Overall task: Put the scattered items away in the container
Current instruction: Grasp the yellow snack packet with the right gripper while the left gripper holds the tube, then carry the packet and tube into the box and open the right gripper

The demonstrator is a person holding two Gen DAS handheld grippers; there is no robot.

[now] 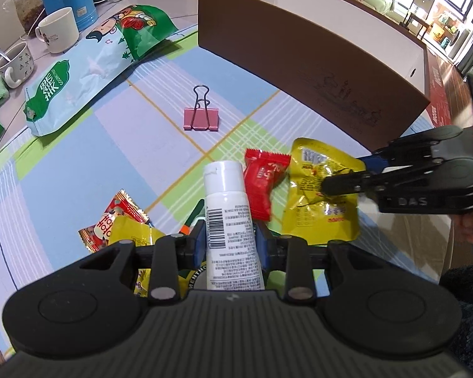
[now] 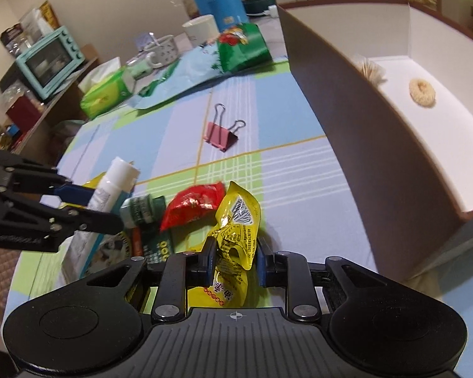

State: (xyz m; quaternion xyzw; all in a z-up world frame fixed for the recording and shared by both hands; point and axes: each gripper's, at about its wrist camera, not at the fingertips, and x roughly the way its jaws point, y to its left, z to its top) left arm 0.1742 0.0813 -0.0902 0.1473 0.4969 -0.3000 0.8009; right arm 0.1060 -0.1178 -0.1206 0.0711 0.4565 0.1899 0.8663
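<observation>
Left wrist view: the left tool (image 1: pixel 228 236) is clamped on the white tube (image 1: pixel 228 208), pads pressing both its flanks, and the tube's long axis runs straight out ahead along the fingers, cap end leading. The brown box (image 1: pixel 315 69) stands ahead and off to the right of this tool, its near wall broadside on, so by my reading the tube must go up and over that wall. Just right of the tube lie the red sachet (image 1: pixel 263 182) and the yellow packet (image 1: pixel 318 195), with the right tool (image 1: pixel 347 176) reaching in from the right onto the packet. A pink binder clip (image 1: pixel 201 119) sits on the bench ahead, well short of the box.

Right wrist view: the right tool (image 2: pixel 235 258) has its pads either side of the crumpled yellow packet (image 2: pixel 236 220); the left pad touches it, and the right pad seems to stand a little off, so I cannot tell whether the grip is made. The box (image 2: pixel 362 132) lies immediately right of this tool, nearer to it than to the left one. Inside: a pale ring-shaped item (image 2: pixel 422 92) and a pale tufted thing (image 2: pixel 372 68) on the white floor.
</observation>
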